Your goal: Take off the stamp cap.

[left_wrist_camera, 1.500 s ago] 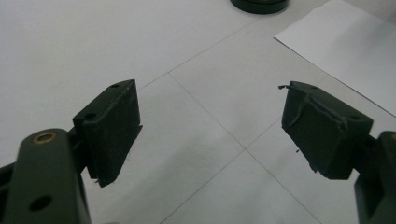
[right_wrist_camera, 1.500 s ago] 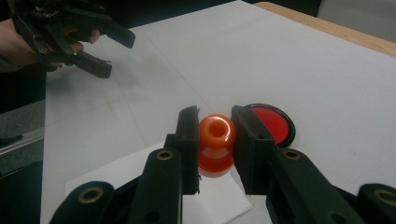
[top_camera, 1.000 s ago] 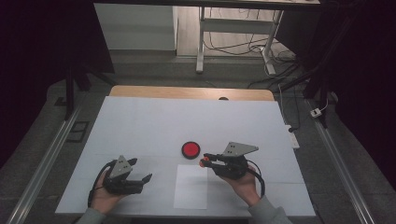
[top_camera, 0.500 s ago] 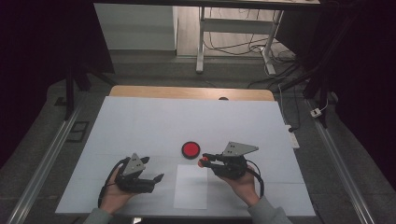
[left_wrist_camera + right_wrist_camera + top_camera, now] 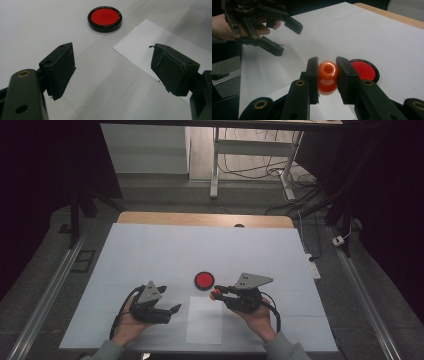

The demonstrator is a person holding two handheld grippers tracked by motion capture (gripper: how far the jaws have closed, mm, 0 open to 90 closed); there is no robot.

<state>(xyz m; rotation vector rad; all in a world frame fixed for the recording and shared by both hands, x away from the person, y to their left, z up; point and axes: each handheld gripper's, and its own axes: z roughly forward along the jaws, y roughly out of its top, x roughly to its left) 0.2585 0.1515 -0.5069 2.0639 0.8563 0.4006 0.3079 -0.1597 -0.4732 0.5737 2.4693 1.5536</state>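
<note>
The right gripper (image 5: 327,71) clamps an orange stamp (image 5: 327,77) by its knob (likely ready for inking), just near-right of the red ink pad (image 5: 204,280). The left gripper (image 5: 112,67) gapes wide, empty, seemingly approaching the paper sheet (image 5: 205,325) to steady it.

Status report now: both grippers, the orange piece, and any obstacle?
Right gripper shut on orange stamp, beside red pad. Left gripper open, empty, over table near paper. Nothing in the way.
</note>
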